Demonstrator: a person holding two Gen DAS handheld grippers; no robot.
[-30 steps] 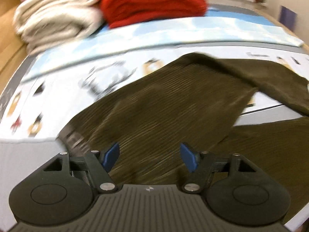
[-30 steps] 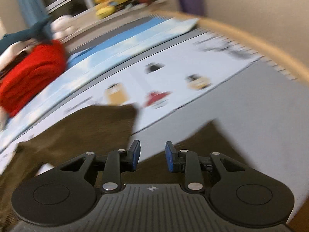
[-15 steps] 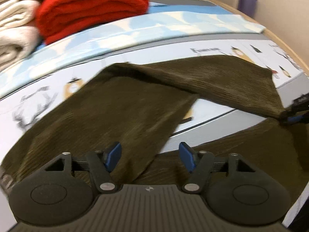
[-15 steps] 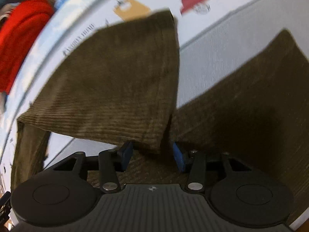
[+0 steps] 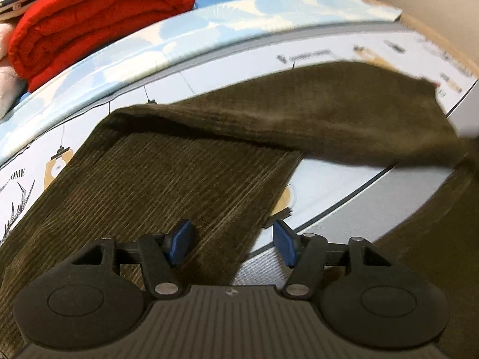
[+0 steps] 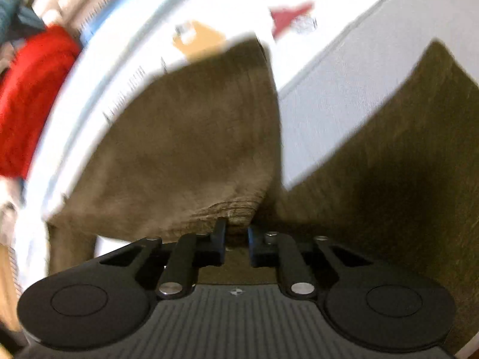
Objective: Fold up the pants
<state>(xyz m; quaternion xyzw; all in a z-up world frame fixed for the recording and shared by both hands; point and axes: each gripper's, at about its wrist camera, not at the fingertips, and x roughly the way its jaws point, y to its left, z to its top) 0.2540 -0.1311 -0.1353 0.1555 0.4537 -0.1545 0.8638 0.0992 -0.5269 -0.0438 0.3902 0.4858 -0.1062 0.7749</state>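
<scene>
Closing on the pants (image 6: 185, 149), right gripper (image 6: 236, 236) lifts them beside red blanket (image 5: 95, 21).

Pants (image 5: 185, 179): ribbed matt corduroy cloth. Blanket (image 5: 98, 21): fuzzy red fleece.

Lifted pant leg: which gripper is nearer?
Right. The right gripper has its jaws shut on the lifted leg's edge. The left gripper is open above the flat leg, apart from the lifted one.
</scene>
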